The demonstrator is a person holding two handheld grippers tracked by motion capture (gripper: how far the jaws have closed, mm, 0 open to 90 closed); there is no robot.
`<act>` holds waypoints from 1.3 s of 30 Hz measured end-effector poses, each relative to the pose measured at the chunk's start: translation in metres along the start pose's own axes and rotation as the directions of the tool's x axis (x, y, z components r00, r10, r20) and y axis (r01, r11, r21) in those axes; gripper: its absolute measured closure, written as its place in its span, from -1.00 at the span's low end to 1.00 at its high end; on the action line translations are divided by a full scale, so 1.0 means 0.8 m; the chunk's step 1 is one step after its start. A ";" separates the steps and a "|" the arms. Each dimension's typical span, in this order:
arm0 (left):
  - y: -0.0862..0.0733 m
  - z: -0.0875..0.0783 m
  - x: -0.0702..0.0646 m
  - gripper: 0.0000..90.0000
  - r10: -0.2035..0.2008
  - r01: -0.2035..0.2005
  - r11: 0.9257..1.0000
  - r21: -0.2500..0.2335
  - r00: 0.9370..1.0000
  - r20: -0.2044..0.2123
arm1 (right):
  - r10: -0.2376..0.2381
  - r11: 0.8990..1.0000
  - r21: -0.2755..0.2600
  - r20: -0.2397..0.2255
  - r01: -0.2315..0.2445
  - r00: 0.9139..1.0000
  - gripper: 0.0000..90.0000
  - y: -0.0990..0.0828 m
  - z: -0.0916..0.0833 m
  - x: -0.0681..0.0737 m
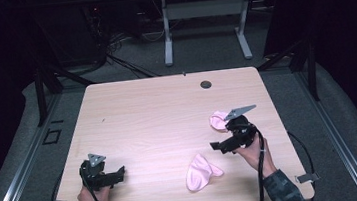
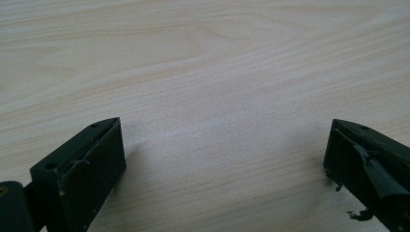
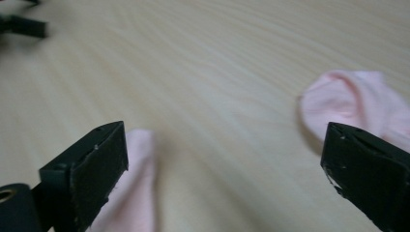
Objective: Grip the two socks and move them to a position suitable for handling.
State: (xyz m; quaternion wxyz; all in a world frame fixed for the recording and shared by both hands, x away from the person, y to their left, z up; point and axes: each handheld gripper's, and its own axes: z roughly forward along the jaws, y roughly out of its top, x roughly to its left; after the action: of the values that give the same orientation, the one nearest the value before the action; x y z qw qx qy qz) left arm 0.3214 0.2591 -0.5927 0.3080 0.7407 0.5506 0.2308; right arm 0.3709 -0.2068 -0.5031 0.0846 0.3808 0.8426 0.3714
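A wooden table (image 1: 167, 111) holds two pink socks. One pink sock (image 1: 201, 172) lies flat near the front edge of the table, a bit right of the middle. The other pink sock (image 1: 217, 120) lies close to the right edge, about halfway back, and part of it is hidden behind the right gripper's grey plate in the high view.

The right gripper (image 1: 216, 146) is in the person's right hand (image 1: 253, 151), near the right edge of the table. It sits between the two socks and points toward the left side of the table. Its jaws stand wide apart and hold nothing. In the right gripper view, bare wood shows between the two black jaws. One sock (image 3: 133, 193) peeks out beside the left jaw and the second sock (image 3: 353, 104) lies beside the right jaw. No sock is pinched.

The left gripper (image 1: 119, 174) is in the person's left hand (image 1: 92, 200), near the front left corner of the table. Its jaws are wide apart too, and they hold nothing. In the left gripper view, just plain wood lies between them. It is well apart from both socks.

A small dark round hole (image 1: 206, 84) sits near the back edge of the table.
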 end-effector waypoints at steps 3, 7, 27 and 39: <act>0.000 0.000 0.000 -0.98 0.000 0.000 1.000 0.000 1.000 0.000 | 0.049 0.999 0.010 0.069 -0.049 0.996 -0.90 0.006 0.016 -0.031; 0.000 0.000 0.000 -0.98 0.002 -0.002 1.000 -0.001 1.000 0.002 | 0.104 0.993 0.045 0.135 -0.111 0.985 -0.86 0.013 0.047 -0.072; 0.000 0.000 0.000 -0.98 0.004 -0.004 1.000 -0.002 1.000 0.004 | 0.181 0.977 0.066 0.221 -0.200 0.958 0.76 0.006 0.092 -0.116; 0.000 0.000 0.000 -0.97 0.004 -0.004 1.000 -0.002 1.000 0.004 | 0.125 0.991 -0.053 0.033 -0.123 0.992 0.83 0.033 0.045 -0.048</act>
State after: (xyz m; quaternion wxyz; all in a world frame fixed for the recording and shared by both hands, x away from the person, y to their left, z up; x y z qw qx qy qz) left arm 0.3218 0.2592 -0.5927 0.3093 0.7421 0.5482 0.2305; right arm 0.4278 -0.2025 -0.5157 0.0861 0.4366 0.8060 0.3902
